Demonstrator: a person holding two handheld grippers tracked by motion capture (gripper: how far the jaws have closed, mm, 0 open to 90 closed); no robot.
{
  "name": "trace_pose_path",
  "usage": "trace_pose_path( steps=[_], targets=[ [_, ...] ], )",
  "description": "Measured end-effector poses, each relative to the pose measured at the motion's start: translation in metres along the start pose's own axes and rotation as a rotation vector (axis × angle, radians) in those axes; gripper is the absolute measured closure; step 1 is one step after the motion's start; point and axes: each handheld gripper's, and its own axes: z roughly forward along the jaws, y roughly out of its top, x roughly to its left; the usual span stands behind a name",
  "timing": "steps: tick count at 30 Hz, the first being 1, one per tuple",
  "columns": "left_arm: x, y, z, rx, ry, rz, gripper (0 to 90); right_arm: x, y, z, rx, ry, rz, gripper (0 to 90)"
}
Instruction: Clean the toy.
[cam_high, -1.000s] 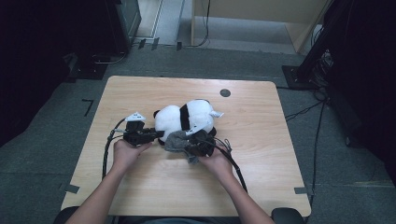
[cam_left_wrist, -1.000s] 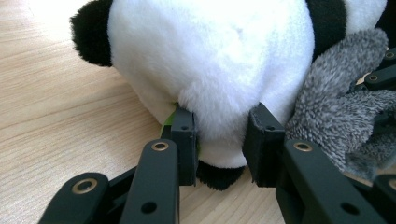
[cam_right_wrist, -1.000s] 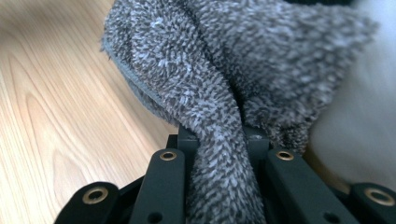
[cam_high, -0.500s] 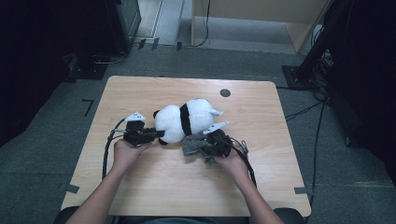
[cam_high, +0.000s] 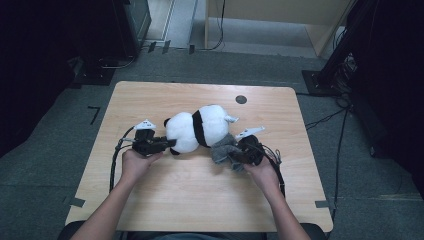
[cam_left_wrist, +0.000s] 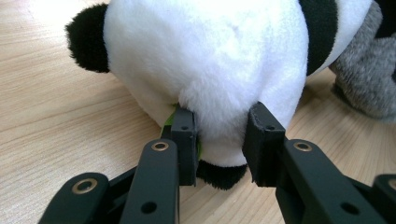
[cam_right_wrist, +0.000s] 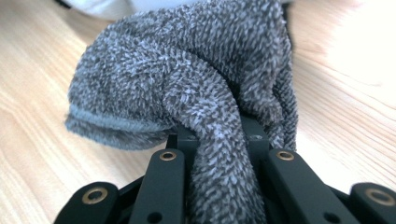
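A black-and-white plush panda (cam_high: 197, 129) lies on its side in the middle of the wooden table (cam_high: 190, 195). My left gripper (cam_high: 167, 143) is shut on the panda's white plush (cam_left_wrist: 219, 74) at its left end, the pads pressing into the fur; a bit of green shows by the left pad. A grey fuzzy cloth (cam_high: 222, 150) lies against the panda's right underside. My right gripper (cam_high: 235, 159) is shut on a fold of that grey cloth (cam_right_wrist: 210, 126), which bunches up above the jaws.
A dark round hole (cam_high: 241, 99) sits in the tabletop near its far edge. Cables (cam_high: 116, 160) trail from both grippers over the table. Dark equipment stands and floor cables surround the table on grey carpet.
My right gripper has moved to the right along the panda's near side, drawing the grey cloth with it. The left gripper and the panda have stayed in place.
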Motion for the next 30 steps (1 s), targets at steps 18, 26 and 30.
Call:
trace_pose_path(
  steps=[18,26,30],
  targets=[
    [0.001,0.001,-0.001,0.0,-0.002,-0.009,68.9,-0.058,-0.01,-0.028,-0.153,-0.054,0.165,75.1],
    [0.001,0.001,-0.001,-0.004,-0.002,-0.006,68.9,-0.089,-0.023,-0.032,-0.197,-0.1,0.253,75.0],
    [0.0,0.001,-0.001,-0.004,-0.001,-0.002,69.1,-0.099,-0.026,-0.029,-0.195,-0.129,0.257,75.0]
  ],
)
